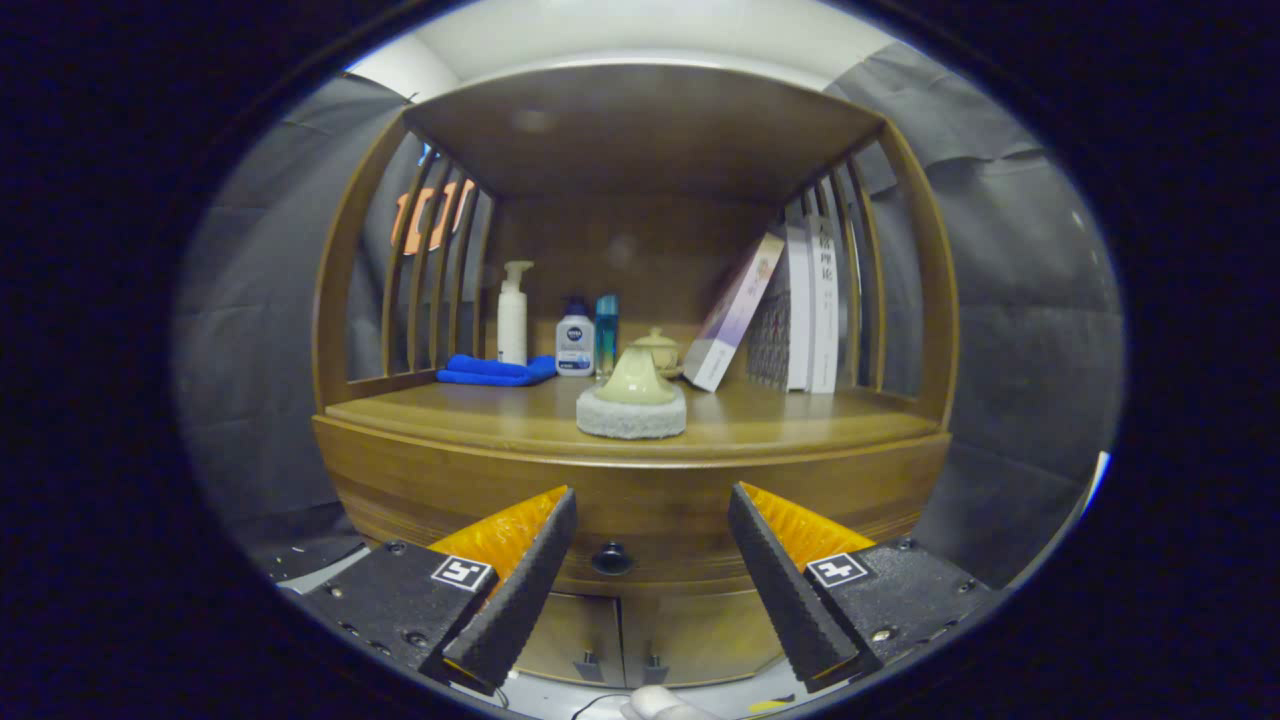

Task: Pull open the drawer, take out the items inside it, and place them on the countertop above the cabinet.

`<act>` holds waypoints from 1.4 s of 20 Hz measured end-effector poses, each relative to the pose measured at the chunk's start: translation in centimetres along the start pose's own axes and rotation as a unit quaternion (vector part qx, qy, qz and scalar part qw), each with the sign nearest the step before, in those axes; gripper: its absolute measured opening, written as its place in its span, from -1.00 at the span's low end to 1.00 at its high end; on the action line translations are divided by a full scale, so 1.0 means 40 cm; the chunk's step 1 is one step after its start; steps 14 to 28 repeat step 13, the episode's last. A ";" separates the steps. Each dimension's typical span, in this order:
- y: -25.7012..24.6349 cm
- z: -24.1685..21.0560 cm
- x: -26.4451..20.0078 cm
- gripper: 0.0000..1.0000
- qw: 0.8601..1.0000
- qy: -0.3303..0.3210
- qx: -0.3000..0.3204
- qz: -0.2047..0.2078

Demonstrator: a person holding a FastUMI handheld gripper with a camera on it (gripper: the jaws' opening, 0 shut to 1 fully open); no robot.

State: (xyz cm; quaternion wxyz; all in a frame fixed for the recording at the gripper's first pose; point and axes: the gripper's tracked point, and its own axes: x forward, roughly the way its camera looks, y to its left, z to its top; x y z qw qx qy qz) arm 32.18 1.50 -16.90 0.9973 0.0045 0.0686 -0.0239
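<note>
Gripper view: gripper [651, 540] spread wide, knob [611, 558] at twelve o'clock between the fingers; drawer [640, 525] probably slides stiffly, so pinch that small, hard knob squarely.

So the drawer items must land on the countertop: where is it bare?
Bare: countertop front right of the scrubber, before the books; front left before the blue cloth. Crowded at the back: bottles, teapot. Gripper open, knob between fingers.
</note>
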 end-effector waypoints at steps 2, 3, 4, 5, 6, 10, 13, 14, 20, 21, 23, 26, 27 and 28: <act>-0.024 0.066 -0.086 0.99 1.000 -0.021 0.002 -0.001; -0.030 0.100 -0.124 0.99 0.999 -0.032 0.004 0.003; -0.036 0.131 -0.163 0.99 0.999 -0.044 0.005 0.010; -0.046 0.153 -0.201 0.99 0.999 -0.048 0.001 0.014; -0.060 0.177 -0.234 0.99 0.999 -0.051 0.003 0.014; -0.119 0.247 -0.350 0.98 0.998 -0.060 0.031 0.015; -0.161 0.287 -0.415 0.98 0.997 -0.072 0.028 0.017; -0.161 0.287 -0.415 0.98 0.997 -0.072 0.028 0.017; -0.161 0.287 -0.415 0.98 0.997 -0.072 0.028 0.017; -0.161 0.287 -0.415 0.98 0.997 -0.072 0.028 0.017; -0.161 0.287 -0.415 0.98 0.997 -0.072 0.028 0.017; -0.161 0.287 -0.415 0.98 0.997 -0.072 0.028 0.017; -0.161 0.287 -0.415 0.98 0.997 -0.072 0.028 0.017; -0.161 0.287 -0.415 0.98 0.997 -0.072 0.028 0.017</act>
